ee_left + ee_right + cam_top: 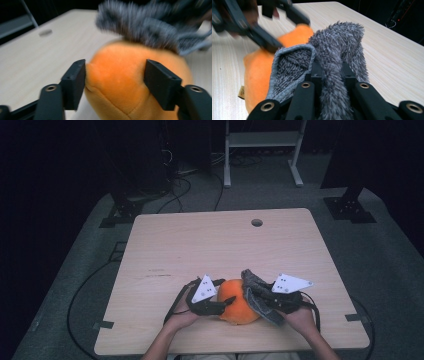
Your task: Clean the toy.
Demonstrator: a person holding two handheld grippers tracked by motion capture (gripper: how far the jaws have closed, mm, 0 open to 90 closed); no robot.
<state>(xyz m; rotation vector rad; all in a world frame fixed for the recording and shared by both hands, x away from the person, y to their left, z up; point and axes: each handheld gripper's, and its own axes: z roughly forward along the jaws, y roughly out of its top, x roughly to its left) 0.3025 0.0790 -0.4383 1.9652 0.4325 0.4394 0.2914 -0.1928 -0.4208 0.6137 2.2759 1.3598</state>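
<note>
- Right gripper [329, 72], low centre of its own view, has its jaws clamped tight on a fold of the grey fuzzy cloth [337, 40].
- Left gripper [115, 82] brackets the orange plush toy [122, 75]; the left pad touches the fabric, but whether it's truly squeezing I can't tell.
- In the high view the toy [238, 306] sits lower centre on the wooden table [200, 245], cloth draped over its right side.
- Both look soft, light and squashy; best pinch a bunched fold or seam.
</note>
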